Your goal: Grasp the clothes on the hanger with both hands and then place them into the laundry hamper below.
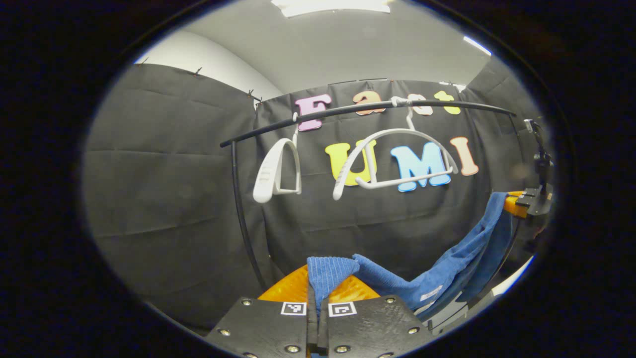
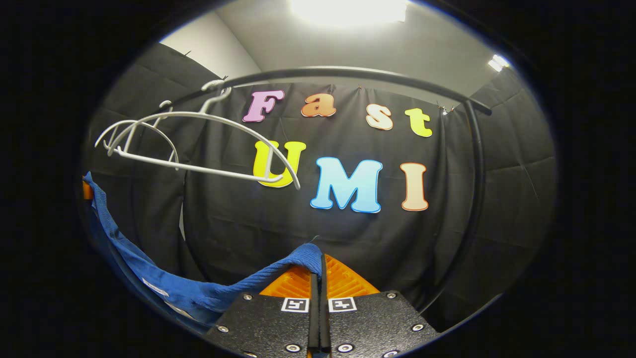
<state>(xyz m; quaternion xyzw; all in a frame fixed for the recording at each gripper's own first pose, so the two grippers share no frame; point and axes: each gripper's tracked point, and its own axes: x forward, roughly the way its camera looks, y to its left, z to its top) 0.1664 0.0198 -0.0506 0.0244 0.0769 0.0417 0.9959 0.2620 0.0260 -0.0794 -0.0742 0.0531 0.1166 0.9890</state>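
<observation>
Blue cloth garment stretched between two hand-held grippers, off the hangers.

In the left gripper view, the left gripper pinches one bunched end of the garment between both closed fingers, and the fabric sags across to the right gripper at the far right. In the right gripper view, that gripper's fingers clamp the other end. Two bare white hangers hang from a dark rail above, apart from the garment.

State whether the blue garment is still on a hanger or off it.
Off. The blue garment sags between the left claw and right claw; both white hangers hang bare.
</observation>
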